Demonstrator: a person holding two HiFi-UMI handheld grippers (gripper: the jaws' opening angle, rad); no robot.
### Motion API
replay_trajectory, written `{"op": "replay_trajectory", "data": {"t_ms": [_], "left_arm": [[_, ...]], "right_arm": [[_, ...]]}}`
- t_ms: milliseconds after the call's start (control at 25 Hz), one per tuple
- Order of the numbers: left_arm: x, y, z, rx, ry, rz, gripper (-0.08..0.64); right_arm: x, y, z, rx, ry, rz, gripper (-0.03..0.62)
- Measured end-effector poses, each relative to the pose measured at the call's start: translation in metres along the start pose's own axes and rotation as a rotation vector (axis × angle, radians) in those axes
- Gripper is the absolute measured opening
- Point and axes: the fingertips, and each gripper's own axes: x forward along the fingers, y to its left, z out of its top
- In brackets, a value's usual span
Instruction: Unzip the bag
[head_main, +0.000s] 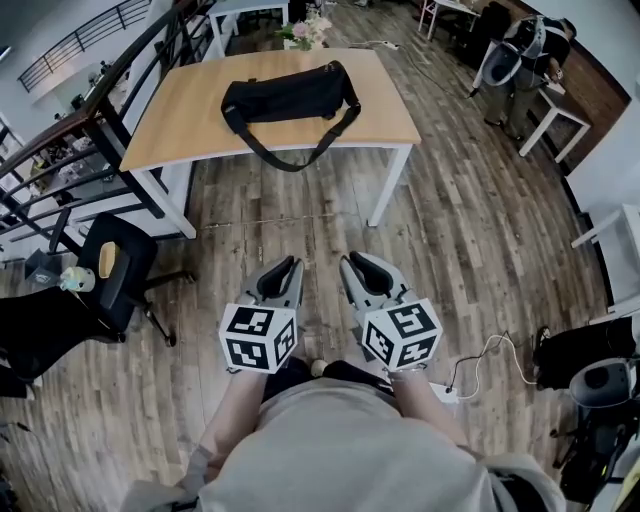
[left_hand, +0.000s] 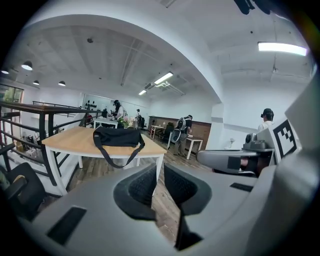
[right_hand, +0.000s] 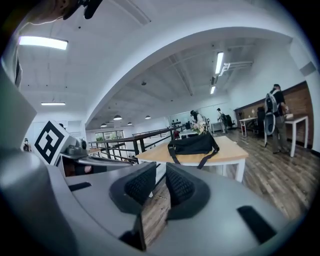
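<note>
Bag (head_main: 290, 97) on table (head_main: 388, 110), zipper indistinct

Bag (head_main: 290, 98) on the table (head_main: 180, 120), strap (head_main: 300, 155) over its near edge, perhaps flowers (head_main: 308, 32) behind, chair (head_main: 115, 270) to the left, left gripper (head_main: 283, 272) and right gripper (head_main: 362, 266) side by side before it

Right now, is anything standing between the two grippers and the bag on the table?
Nothing visible does. Only wooden floor lies between the left gripper, the right gripper and the bag on the table; the office chair stands off to the left.
</note>
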Motion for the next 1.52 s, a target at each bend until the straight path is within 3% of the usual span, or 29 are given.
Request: {"op": "replay_trajectory", "data": {"t_ms": [40,120,400,680,960,1520], "left_arm": [[0.000,-0.002,-0.001,-0.001,0.001,0.000,0.040],[0.001,-0.006,-0.007,-0.009,0.015,0.000,0.141],[0.012,-0.008,-0.027,-0.040,0.062,0.017,0.144],[0.039,0.021,-0.024,-0.057,0.077,0.055,0.144],[0.090,0.060,0.001,-0.066,0.053,0.026,0.144],[0.202,0.176,0.084,-0.014,0.041,-0.034,0.144]], "right_arm": [[-0.001,-0.001,-0.002,0.005,0.003,0.003,0.072],[-0.003,-0.001,-0.009,0.020,0.013,0.013,0.089],[-0.002,-0.014,-0.026,0.055,0.049,0.025,0.101],[0.027,-0.030,-0.028,0.071,0.087,0.015,0.133],[0.084,-0.062,-0.014,0.056,0.096,-0.011,0.133],[0.239,-0.110,0.050,0.061,0.050,-0.070,0.130]]}}
